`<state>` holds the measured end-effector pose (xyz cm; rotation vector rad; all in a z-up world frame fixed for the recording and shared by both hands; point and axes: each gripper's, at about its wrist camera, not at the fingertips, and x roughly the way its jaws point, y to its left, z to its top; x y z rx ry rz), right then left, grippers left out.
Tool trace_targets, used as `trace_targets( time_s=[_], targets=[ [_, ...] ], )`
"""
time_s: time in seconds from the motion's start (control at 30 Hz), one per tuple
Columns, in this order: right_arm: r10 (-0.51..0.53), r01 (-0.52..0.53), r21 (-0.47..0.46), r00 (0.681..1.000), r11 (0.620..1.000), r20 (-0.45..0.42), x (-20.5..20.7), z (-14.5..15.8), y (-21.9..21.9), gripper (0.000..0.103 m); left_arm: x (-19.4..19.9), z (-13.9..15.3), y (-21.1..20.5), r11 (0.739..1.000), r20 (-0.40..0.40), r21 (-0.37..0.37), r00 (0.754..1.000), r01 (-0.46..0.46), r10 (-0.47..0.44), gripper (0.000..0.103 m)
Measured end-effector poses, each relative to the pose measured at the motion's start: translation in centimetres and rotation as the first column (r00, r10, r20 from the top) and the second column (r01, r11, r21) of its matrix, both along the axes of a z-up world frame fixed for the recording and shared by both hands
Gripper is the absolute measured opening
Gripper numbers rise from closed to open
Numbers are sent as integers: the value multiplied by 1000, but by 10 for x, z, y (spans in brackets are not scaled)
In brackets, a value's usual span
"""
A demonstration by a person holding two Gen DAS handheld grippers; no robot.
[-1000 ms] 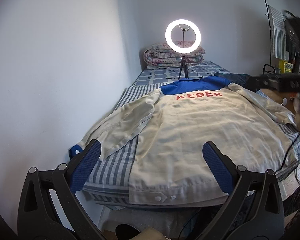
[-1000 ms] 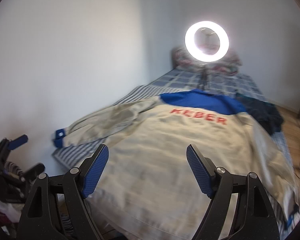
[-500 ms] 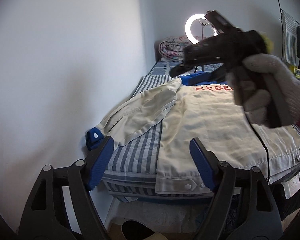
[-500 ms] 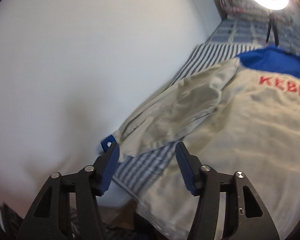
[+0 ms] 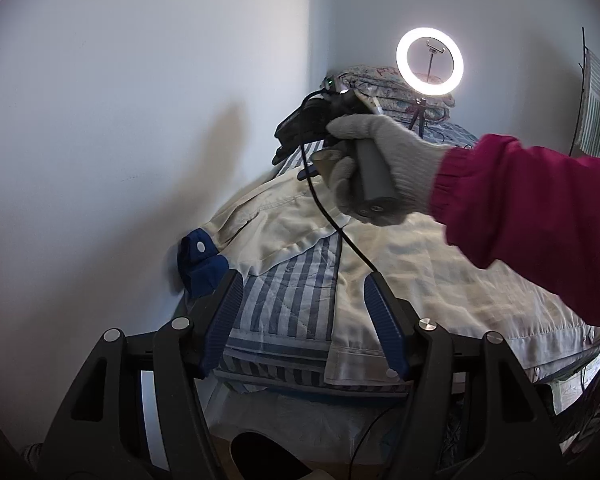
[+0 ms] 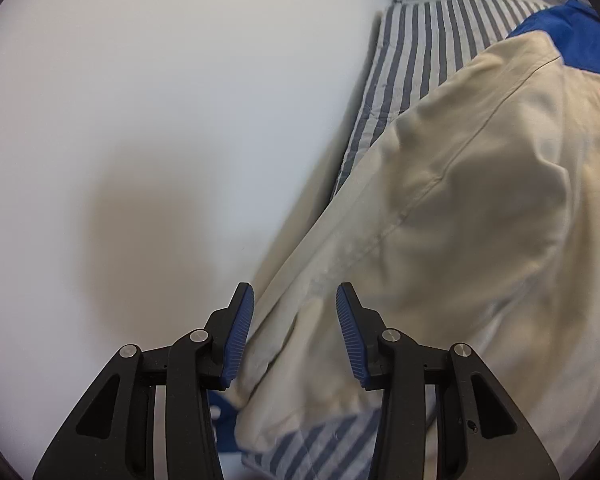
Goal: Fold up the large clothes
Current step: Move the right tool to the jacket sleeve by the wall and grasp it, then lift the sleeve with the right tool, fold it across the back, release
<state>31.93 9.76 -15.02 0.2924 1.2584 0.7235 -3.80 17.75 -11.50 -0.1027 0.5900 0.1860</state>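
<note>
A cream jacket (image 5: 440,280) with a blue collar and red lettering lies back-up on the bed. Its left sleeve (image 6: 440,240) stretches toward the wall and ends in a blue cuff (image 5: 200,264). My right gripper (image 6: 294,316) hovers over that sleeve near the cuff end, jaws closing, with cloth showing between the pads but not pinched. In the left wrist view a gloved hand (image 5: 376,160) in a magenta sleeve holds it above the sleeve. My left gripper (image 5: 304,320) is over the jacket's hem corner (image 5: 360,360) and the striped bedspread, jaws closing on nothing.
The blue-striped bedspread (image 5: 288,300) runs along a white wall (image 5: 120,140) on the left. A lit ring light (image 5: 429,62) on a small tripod and folded quilts (image 5: 380,88) stand at the bed's far end. A black cable (image 5: 332,224) hangs from the right gripper across the sleeve.
The right gripper swung left across the jacket and down to the left sleeve. The left gripper shifted left and lower toward the hem corner. Both pairs of jaws narrowed.
</note>
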Motion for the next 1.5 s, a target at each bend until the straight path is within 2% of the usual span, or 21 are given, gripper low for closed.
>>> trace_targets(
  time_s=[0.27, 0.47, 0.5, 0.53, 0.57, 0.7, 0.77, 1.0, 1.23, 1.37, 1.5],
  targets=[
    [-49, 48, -109, 999, 993, -2, 31, -23, 38, 42, 4, -3, 8, 999, -11, -48, 1000, -2, 1, 66],
    [-53, 55, -195, 998, 979, 15, 46, -35, 66, 42, 8, -5, 6, 999, -35, -45, 999, -3, 2, 66],
    [-44, 48, -211, 999, 976, 20, 49, -38, 73, 36, 8, -5, 7, 999, -40, -45, 999, -6, 4, 66],
    [-31, 36, -222, 999, 974, 25, 51, -39, 77, 13, 8, -6, 8, 999, -41, -46, 999, -9, 8, 66],
    [-16, 21, -234, 1000, 972, 24, 50, -39, 81, 6, 8, -6, 8, 999, -43, -48, 999, -13, 11, 66],
    [20, -8, -239, 999, 971, 47, 49, -39, 79, 1, 7, -5, 8, 999, -50, -50, 999, -21, 18, 66],
    [32, -16, -231, 997, 973, 66, 45, -29, 72, 1, 9, -6, 8, 999, -49, -45, 999, -19, 16, 66],
    [49, -35, -153, 995, 988, 85, 37, 0, 27, 1, 8, -2, 7, 999, -34, -28, 999, -26, 25, 66],
    [14, -6, -94, 997, 996, 77, 16, 16, -63, 1, 7, 11, -1, 1000, 13, -1, 1000, -21, 21, 66],
    [-31, 38, -93, 997, 995, 70, 11, 7, -118, 1, 10, 20, -4, 1000, 31, 9, 999, -12, 12, 66],
    [-87, 94, -145, 995, 985, 57, 12, -13, -170, 1, 20, 30, -7, 998, 30, 55, 1000, -6, 4, 66]
  ],
)
